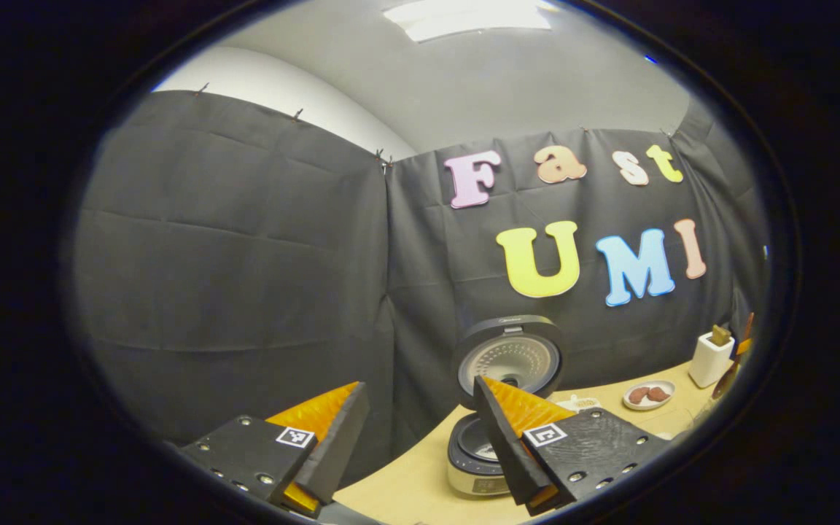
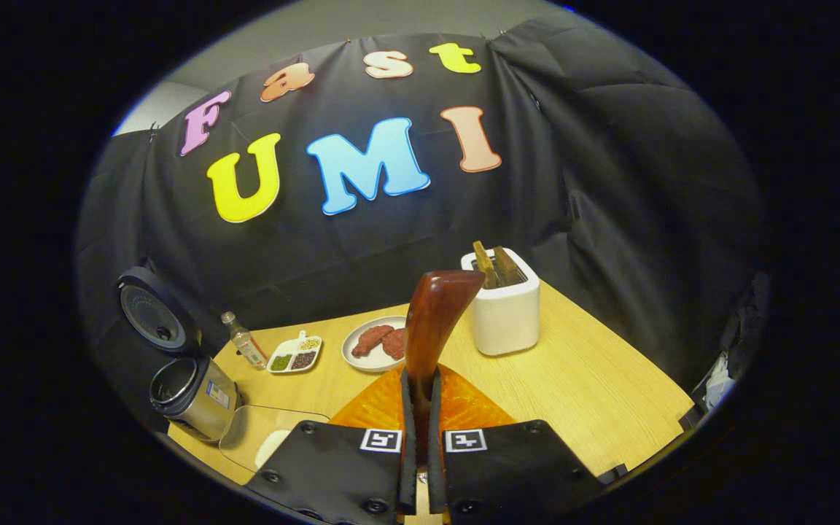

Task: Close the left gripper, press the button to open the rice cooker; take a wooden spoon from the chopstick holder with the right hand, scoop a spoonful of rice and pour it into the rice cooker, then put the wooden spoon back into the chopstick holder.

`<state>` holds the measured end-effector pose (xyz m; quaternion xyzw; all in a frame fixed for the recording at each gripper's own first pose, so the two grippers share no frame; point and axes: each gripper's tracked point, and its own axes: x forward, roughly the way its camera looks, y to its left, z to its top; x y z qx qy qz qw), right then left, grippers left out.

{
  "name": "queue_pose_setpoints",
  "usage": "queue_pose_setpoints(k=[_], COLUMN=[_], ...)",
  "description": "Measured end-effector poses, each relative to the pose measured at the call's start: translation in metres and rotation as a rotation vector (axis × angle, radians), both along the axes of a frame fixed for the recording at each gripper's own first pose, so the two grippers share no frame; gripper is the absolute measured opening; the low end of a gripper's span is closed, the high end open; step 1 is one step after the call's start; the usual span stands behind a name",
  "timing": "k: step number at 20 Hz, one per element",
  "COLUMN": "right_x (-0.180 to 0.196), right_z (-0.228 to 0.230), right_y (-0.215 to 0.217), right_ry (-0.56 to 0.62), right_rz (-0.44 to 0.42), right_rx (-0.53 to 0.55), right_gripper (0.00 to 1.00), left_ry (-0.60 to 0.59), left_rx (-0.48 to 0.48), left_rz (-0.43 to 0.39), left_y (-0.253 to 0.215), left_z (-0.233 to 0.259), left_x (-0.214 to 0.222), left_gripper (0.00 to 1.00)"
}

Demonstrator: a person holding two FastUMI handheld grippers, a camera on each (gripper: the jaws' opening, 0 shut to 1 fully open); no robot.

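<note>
Right gripper (image 2: 420,408) clamped on glossy red-brown wooden spoon (image 2: 434,313), upright above table (image 2: 595,386); left gripper (image 1: 420,430) spread wide, near rice cooker (image 1: 496,394) with lid raised.

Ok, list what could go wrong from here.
1. The right gripper pinches the wooden spoon near one end; it may pivot or slip while scooping.
2. The clear rice container sits at the table's edge; a push could shift it.
3. The rice cooker's opening looks narrow; grains may spill.
</note>
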<state>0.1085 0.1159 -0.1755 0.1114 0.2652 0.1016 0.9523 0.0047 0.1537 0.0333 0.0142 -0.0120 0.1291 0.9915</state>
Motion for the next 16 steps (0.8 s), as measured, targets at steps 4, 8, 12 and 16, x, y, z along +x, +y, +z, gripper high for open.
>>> queue_pose_setpoints(k=[4,8,12,16], right_x=[0.0,-0.003,-0.012,-0.018], right_z=[0.019,0.027,0.023,0.01], right_y=[0.035,0.072,0.109,0.136], right_ry=[-0.043,-0.07,-0.08,-0.069], right_rz=[0.053,0.115,0.158,0.189], right_rx=[-0.001,-0.006,-0.008,-0.038], right_gripper=[0.08,0.08,0.07,0.07], left_ry=[0.002,0.007,0.017,0.023], left_rx=[-0.006,-0.013,-0.008,-0.013], left_rz=[0.005,0.015,0.015,0.015], left_y=[0.011,0.024,0.034,0.044], left_z=[-0.005,-0.009,-0.015,-0.021], left_x=[0.005,0.01,0.016,0.025], left_gripper=[0.87,0.87,0.88,0.88])
